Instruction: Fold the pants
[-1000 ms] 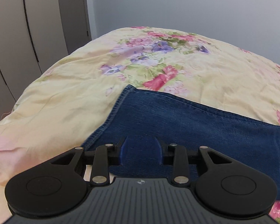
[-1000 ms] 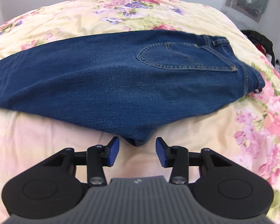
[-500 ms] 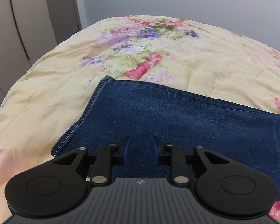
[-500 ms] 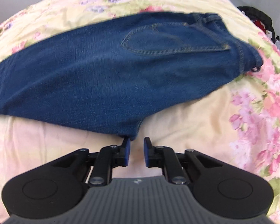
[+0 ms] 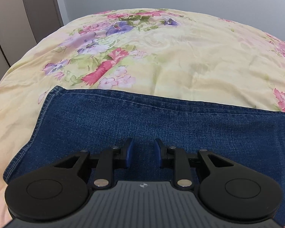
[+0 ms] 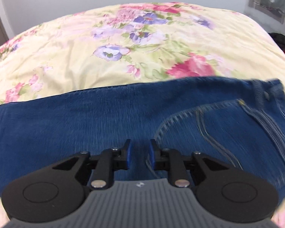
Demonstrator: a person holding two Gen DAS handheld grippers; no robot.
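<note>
left claw (image 5: 142, 153): part-open over jeans (image 5: 180, 129) | right claw (image 6: 138, 154): narrow gap

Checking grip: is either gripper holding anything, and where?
Cannot tell: left gripper, jaws just closing, and right gripper, just opening, show jeans between them, pinch unseen.

No readable text, number or brand shows in either view. Only a small round emblem (image 5: 143, 185) without letters stands on the ribbed body of each gripper, too small to identify.
</note>
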